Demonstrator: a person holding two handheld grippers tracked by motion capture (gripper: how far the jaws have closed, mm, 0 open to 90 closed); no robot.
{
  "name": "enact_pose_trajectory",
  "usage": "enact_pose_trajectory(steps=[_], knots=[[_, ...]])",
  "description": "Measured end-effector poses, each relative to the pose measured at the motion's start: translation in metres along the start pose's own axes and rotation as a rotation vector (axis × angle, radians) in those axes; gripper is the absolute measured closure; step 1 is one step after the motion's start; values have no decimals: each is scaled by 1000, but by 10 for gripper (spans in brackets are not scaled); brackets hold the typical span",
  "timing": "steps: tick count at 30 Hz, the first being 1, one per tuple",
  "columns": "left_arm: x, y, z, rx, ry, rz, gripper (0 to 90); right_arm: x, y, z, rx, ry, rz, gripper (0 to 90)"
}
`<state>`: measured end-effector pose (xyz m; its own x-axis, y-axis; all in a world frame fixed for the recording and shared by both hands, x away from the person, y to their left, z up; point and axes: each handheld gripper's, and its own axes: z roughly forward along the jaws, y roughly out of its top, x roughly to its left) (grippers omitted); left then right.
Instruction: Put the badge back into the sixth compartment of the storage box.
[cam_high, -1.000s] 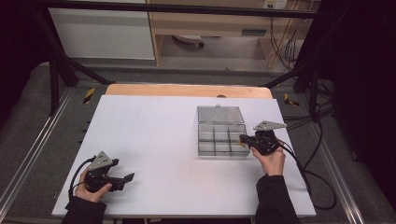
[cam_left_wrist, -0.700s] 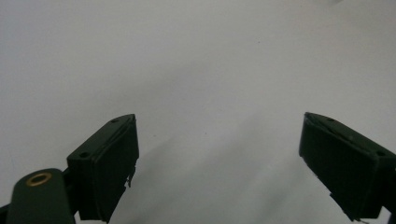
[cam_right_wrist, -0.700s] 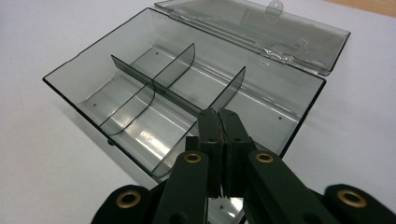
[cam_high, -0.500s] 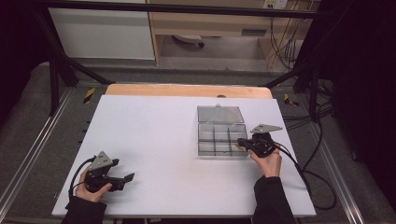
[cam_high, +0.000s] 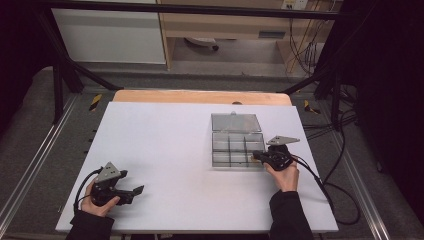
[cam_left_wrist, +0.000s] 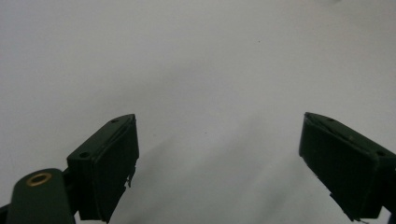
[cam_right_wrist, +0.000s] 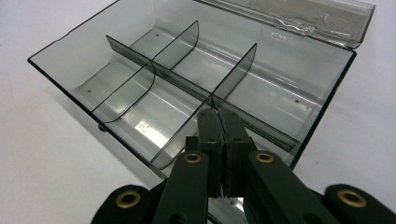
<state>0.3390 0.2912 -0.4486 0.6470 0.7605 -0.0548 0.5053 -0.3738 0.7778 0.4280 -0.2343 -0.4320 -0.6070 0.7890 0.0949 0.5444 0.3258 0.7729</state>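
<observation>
Now right tool (cam_right_wrist: 219, 122) closed tight, tips over divider (cam_right_wrist: 187, 128) of clear compartment box (cam_high: 237, 146); left tool (cam_left_wrist: 219, 163) wide open, nothing held.

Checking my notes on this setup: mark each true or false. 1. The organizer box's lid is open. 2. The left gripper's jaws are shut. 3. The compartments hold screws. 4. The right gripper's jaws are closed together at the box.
1. True: the clear organizer box has its lid folded back.
2. False: the left gripper stands open over the bare white table.
3. False: the compartments look empty.
4. True: the right gripper is shut, tips at a divider.
</observation>
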Motion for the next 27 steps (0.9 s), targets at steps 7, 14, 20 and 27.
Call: enact_pose_trajectory(steps=[7, 14, 20, 27], knots=[[0, 0, 0, -1, 0, 0, 120, 0, -2, 3, 4, 1, 11, 882], [0, 0, 0, 0, 0, 0, 119, -1, -2, 3, -3, -20, 0, 812], [0, 0, 0, 2, 0, 0, 119, 0, 0, -6, -43, -26, -9, 748], [0, 0, 1, 4, 1, -1, 119, 1, 3, -23, -83, -25, -6, 590]])
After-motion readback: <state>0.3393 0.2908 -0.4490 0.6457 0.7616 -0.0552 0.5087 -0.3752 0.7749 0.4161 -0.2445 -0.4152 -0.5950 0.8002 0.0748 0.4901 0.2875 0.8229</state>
